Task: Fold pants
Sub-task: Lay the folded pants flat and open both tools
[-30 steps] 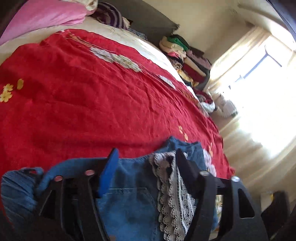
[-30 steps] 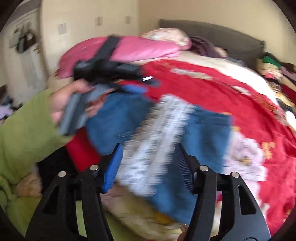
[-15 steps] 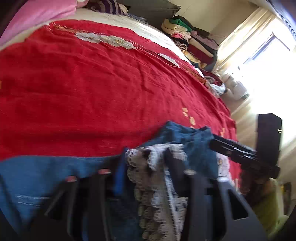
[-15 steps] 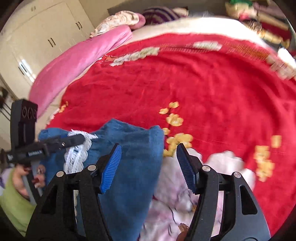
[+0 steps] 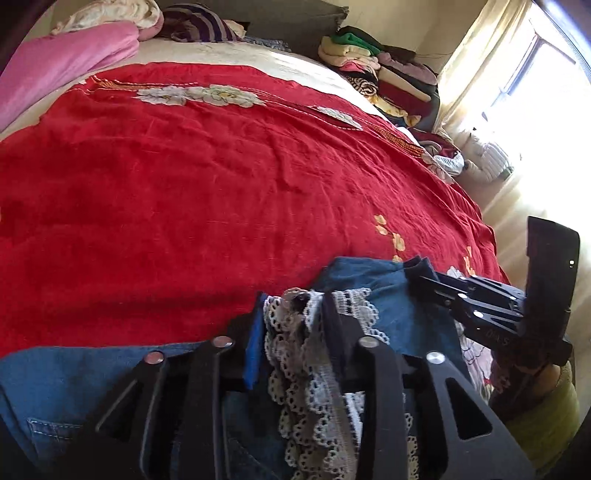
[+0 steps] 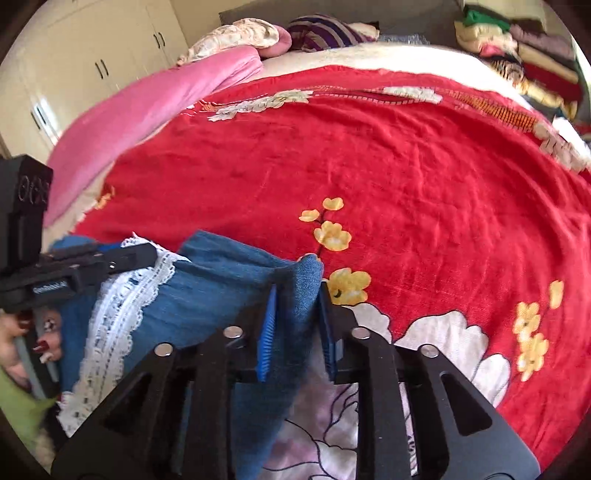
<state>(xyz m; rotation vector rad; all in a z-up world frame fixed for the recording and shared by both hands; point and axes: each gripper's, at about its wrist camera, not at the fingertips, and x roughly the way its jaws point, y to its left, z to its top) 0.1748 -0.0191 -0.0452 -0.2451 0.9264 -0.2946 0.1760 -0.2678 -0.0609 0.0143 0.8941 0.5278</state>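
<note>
Blue denim pants [image 5: 384, 291] with white lace trim [image 5: 310, 354] lie at the near edge of a red bedspread [image 5: 207, 192]. My left gripper [image 5: 295, 306] is shut on the lace-trimmed edge of the pants. My right gripper [image 6: 297, 291] is shut on a denim corner of the pants [image 6: 221, 284]. Each gripper shows in the other's view: the right one [image 5: 424, 273] at the right of the left wrist view, the left one [image 6: 147, 254] at the left of the right wrist view, on the lace [image 6: 122, 306].
The red bedspread [image 6: 388, 158] has yellow and white flower prints. A pink blanket [image 6: 147, 114] and pillows [image 5: 199, 26] lie at the head of the bed. A stack of folded clothes [image 5: 384, 77] stands at the far right. A bright window [image 5: 535, 81] is on the right.
Both grippers have closed on the pants: the left on the lace edge, the right on the denim corner. The pants now hang stretched between them at the bed's near edge.
</note>
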